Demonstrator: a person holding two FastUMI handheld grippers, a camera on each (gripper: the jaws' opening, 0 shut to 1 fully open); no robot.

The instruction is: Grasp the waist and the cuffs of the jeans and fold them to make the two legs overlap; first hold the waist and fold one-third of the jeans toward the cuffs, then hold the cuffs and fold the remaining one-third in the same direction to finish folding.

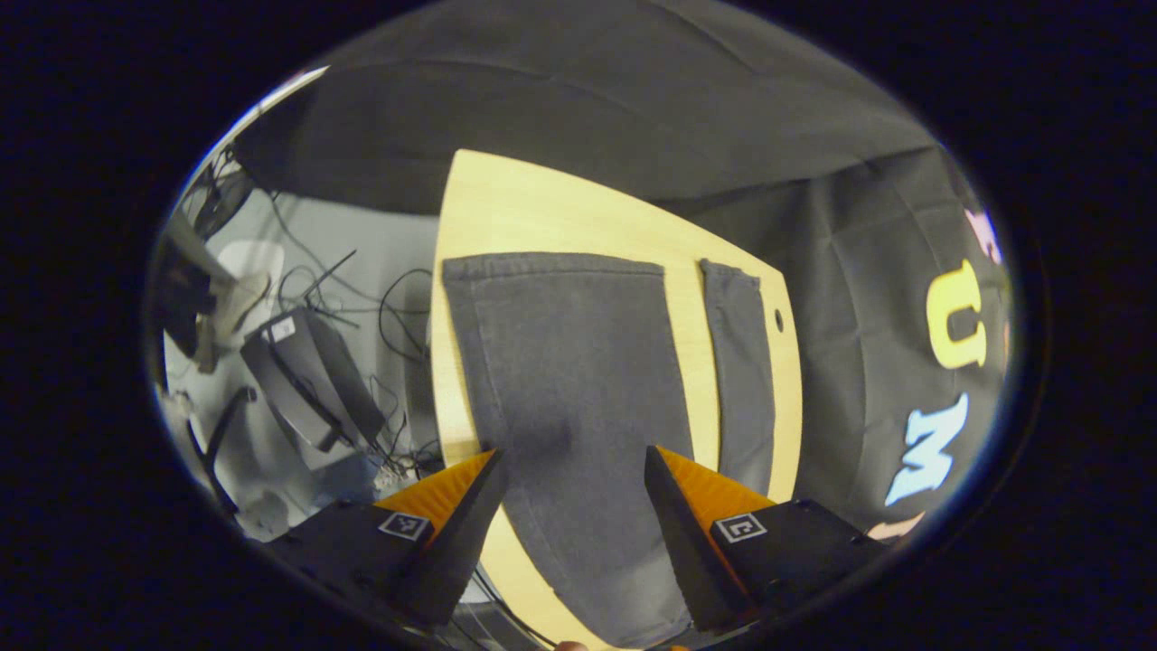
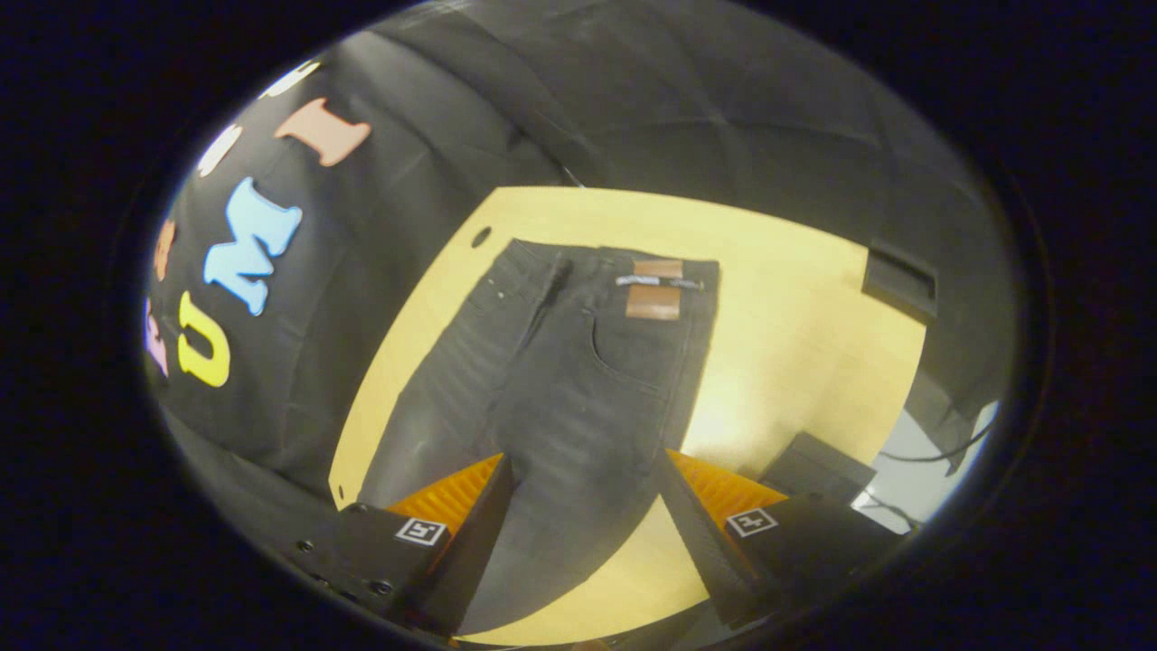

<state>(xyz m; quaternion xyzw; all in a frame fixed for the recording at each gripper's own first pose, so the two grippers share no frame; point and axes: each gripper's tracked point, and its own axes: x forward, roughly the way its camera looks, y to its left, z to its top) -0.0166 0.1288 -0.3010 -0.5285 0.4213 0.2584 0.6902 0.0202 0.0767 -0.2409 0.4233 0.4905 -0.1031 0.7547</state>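
Dark grey jeans point(image 2: 560, 389) lie flat and unfolded on the pale wooden table point(image 2: 795, 334), the two legs spread apart with bare tabletop between them. In the right gripper view the waist, with its brown leather patch point(image 2: 654, 301), lies at the far end, near the booth wall; in the left gripper view the two cuffs point(image 1: 553, 264) lie at the far end, one leg broad in the foreground and the other a narrow strip beside it, close to a small hole in the table point(image 1: 778, 319).

The left gripper point(image 1: 574, 475) hangs above the broad leg, fingers spread wide with nothing between them. The right gripper point(image 2: 586, 479) hangs above the thigh region, likewise spread wide and empty. Neither appears to touch the cloth, though contact is hard to judge from these angles.

Step in hand, as judged from the layout — the very first one, bringing the two legs to overlap, not yet begun. The next move calls for one gripper to reach the waistband edge and the other a cuff on the same side, each closing on the denim's edge — then carrying that half across onto the other leg, seams aligned.

A black box point(image 2: 898, 280) sits at the table's far corner, well apart from the jeans.
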